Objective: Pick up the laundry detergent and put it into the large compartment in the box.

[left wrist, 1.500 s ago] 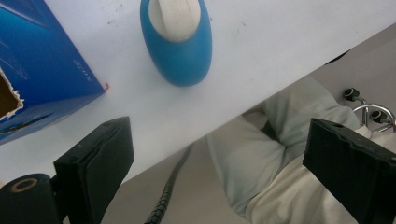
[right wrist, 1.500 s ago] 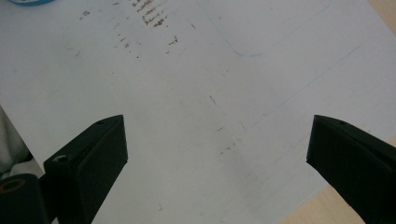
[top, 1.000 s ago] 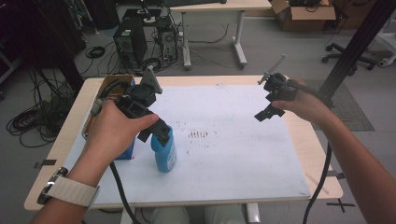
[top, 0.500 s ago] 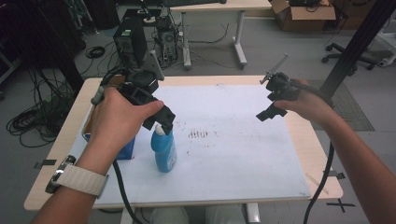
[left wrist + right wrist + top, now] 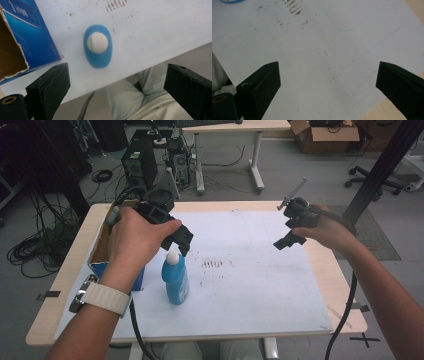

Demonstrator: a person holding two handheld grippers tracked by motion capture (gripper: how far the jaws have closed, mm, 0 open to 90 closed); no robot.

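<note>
A blue bottle [image 5: 175, 281] with a white cap [image 5: 172, 256] stands upright on the white sheet [image 5: 250, 270]. My left gripper [image 5: 183, 240] hovers just above the cap, open and holding nothing. In the left gripper view I look straight down on the bottle [image 5: 98, 53] and its cap [image 5: 97, 43], beyond my wide-apart left gripper [image 5: 117, 87]. My right gripper [image 5: 285, 240] hangs open above the sheet's right part, far from the bottle. Under the right gripper [image 5: 329, 85] lies bare sheet [image 5: 317, 50].
A torn blue cardboard box [image 5: 102, 254] stands at the table's left, close beside the bottle, and is also seen as the box [image 5: 30, 37]. Dark scuff marks [image 5: 212, 264] dot the sheet's middle. The wooden table edge [image 5: 330, 270] runs along the right. The person's legs [image 5: 140, 100] are below the near edge.
My left gripper has risen off the bottle's top and shifted slightly right and away. The bottle stands where it was. The right gripper has barely moved.
</note>
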